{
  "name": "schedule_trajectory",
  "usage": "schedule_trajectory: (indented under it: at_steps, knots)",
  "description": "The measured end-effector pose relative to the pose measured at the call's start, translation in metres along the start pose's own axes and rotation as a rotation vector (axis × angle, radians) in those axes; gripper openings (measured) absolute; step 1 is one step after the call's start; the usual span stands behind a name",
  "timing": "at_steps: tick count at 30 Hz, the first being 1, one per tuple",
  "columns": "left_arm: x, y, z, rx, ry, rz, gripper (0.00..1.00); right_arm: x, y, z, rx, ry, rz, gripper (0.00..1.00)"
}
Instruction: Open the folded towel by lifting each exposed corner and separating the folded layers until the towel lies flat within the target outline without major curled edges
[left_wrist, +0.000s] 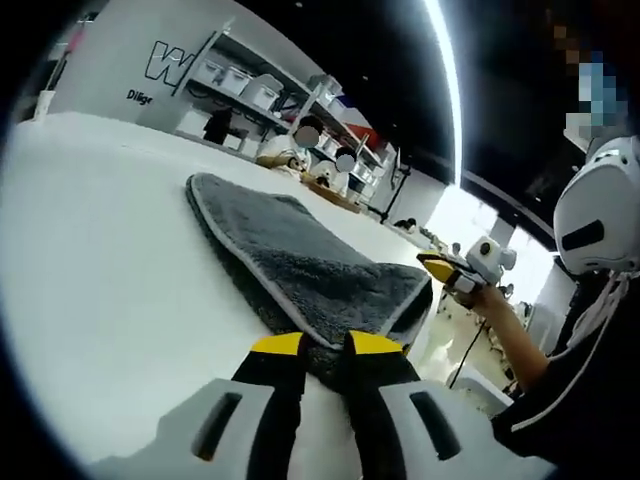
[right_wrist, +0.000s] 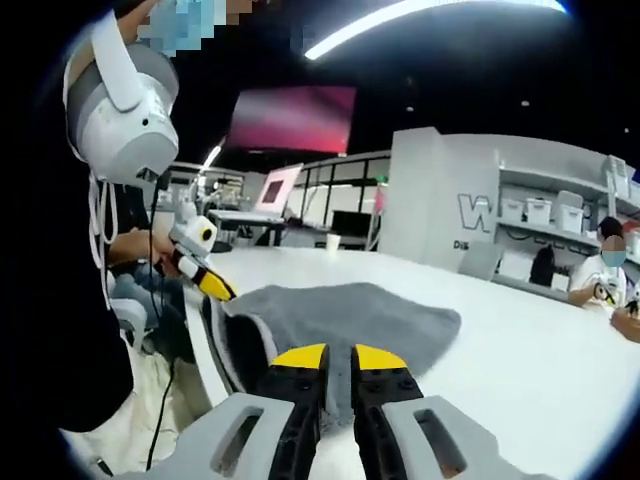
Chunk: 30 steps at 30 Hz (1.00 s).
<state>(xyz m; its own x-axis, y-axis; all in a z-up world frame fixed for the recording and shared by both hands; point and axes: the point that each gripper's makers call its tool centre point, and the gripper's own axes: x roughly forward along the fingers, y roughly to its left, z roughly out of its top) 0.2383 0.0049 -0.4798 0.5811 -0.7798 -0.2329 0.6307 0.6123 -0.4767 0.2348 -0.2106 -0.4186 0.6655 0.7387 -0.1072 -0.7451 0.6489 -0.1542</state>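
Left tool (left_wrist: 325, 345): yellow tips nearly together, clamped on the near edge of the grey towel (left_wrist: 290, 255). Right tool (right_wrist: 339, 357): tips likewise narrow, pinching another part of the towel's (right_wrist: 350, 320) edge; seen from the left gripper view, right tool (left_wrist: 440, 268) at the far corner by the bench's rim. Towel spread along the white bench (left_wrist: 110, 270), one end rounded and lying flat, the held end raised a little with a doubled layer visible near the corner. By the look of it, partly opened: folded layer yet to be separated and the lifted edge yet to be laid down. No target outline discernible. Plenty of bare bench beyond and beside the towel; bench rim close on the person's (right_wrist: 110, 110) side.
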Motion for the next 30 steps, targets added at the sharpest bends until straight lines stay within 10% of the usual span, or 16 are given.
schedule_trajectory:
  at_steps: [30]
  knots:
    - [0.012,-0.022,0.031,-0.003,-0.101,-0.092,0.02,0.089,0.095,0.034,-0.151,-0.027,0.304,0.07]
